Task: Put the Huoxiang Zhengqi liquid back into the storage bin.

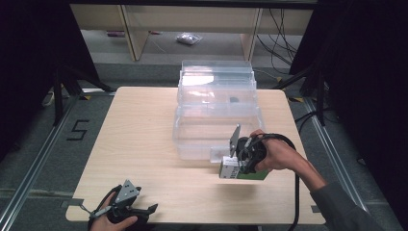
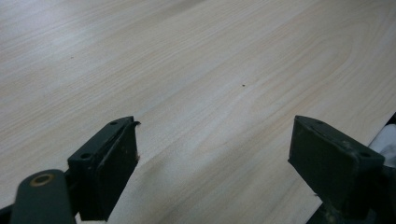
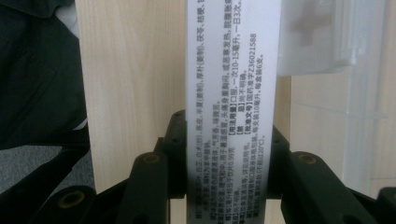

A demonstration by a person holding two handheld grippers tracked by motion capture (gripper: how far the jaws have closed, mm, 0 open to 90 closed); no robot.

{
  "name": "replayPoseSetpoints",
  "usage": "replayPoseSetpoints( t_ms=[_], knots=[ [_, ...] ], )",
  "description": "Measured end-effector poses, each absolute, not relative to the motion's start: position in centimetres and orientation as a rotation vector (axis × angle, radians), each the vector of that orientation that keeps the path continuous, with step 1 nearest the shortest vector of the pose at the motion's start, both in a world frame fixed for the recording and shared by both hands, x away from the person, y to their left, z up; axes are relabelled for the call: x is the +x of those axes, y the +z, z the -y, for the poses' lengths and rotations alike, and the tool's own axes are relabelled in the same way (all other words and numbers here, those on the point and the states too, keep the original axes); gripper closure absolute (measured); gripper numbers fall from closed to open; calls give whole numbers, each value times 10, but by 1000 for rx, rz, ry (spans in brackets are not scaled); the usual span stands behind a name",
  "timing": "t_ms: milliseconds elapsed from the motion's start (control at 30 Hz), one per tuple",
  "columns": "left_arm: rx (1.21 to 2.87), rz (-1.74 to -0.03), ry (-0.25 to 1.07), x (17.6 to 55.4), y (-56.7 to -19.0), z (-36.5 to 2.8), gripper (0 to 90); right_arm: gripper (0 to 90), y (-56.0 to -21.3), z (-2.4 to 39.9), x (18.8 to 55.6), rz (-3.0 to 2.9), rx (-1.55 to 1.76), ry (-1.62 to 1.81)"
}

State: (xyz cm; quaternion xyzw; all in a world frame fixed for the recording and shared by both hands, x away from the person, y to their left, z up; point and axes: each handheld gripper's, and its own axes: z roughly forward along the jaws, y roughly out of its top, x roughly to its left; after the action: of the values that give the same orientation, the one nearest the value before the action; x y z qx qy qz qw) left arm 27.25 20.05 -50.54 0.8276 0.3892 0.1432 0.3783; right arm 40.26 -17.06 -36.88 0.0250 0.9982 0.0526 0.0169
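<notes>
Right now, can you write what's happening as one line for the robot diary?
right gripper: shut on white printed box, beside clear bin | left gripper: open, nothing between jaws, over wooden table

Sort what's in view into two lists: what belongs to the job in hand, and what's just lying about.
In the job:
- white and green printed box, clamped in the right tool
- clear plastic bin on the table, right beside the box

Lying about:
- left tool, jaws open over bare table near its front edge
- small plastic bag on the floor beyond the table
- cables on the floor
</notes>
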Motion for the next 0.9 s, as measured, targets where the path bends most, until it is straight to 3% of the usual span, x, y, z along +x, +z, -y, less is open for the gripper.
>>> replayPoseSetpoints(
  t_ms=[900],
  knots=[
    [2093, -1009, 364, 272, -506, -200, 149, 645, -294, 159, 440, -3008, 101, 141]
  ],
)
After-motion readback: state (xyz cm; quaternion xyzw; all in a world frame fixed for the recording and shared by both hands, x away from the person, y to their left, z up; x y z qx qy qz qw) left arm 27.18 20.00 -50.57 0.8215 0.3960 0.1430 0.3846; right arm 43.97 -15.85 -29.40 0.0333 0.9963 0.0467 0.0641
